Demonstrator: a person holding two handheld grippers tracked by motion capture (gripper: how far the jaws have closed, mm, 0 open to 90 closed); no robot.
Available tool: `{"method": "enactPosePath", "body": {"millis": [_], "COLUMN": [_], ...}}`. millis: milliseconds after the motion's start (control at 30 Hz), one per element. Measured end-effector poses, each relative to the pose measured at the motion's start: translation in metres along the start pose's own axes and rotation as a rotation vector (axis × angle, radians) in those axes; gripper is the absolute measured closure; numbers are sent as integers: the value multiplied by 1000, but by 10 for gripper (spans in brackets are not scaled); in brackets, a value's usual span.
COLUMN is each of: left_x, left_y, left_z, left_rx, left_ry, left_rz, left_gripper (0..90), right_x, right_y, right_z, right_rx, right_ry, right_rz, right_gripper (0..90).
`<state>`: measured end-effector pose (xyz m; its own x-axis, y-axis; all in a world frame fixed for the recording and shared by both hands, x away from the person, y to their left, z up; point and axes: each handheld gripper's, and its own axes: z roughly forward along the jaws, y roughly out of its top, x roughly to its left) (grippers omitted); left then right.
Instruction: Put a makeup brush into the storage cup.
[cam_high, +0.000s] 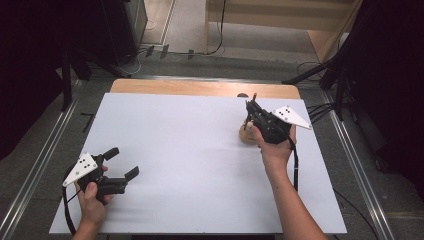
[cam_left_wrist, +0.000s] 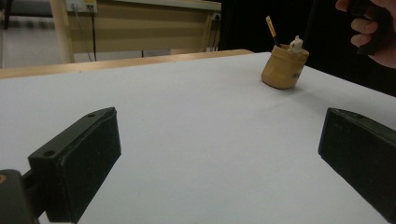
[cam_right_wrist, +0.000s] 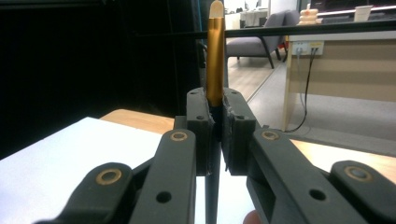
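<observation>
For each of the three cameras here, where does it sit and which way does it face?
High view: above the person's side, looking forward and down on the white table; both forearms, left gripper, right gripper.
Left gripper view: low over the table, between its open jaws, facing the wooden cup.
Right gripper view: along shut jaws clamping a gold pen.
Shared: the cup, high and left views.

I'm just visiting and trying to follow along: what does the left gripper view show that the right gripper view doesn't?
Left gripper view: a small tan pot standing on the white table, with a little white figure in it, seen between the wide-open left claw. Right gripper view: the right claw shut on a gold and black pen, with grey chairs beyond. Both share the white table and the pale wooden desk behind it.
</observation>
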<state>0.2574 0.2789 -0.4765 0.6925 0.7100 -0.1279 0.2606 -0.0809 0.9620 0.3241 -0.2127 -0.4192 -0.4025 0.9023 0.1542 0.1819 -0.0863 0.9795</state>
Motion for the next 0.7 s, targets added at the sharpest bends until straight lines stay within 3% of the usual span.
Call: {"method": "enactPosePath", "body": {"millis": [233,700], "left_x": [1,1], "left_y": [0,0], "left_z": [-1,-1], "left_rx": [-6,-10], "left_ry": [1,5], "left_rz": [-3,-6], "left_gripper": [0,0], "right_x": [-10,-26], "right_y": [6,5], "right_z": [-4,-7], "right_rx": [-22,-12], "right_ry": [-31,-79], "right_rz": [10,0], "right_gripper": [840,840]}}
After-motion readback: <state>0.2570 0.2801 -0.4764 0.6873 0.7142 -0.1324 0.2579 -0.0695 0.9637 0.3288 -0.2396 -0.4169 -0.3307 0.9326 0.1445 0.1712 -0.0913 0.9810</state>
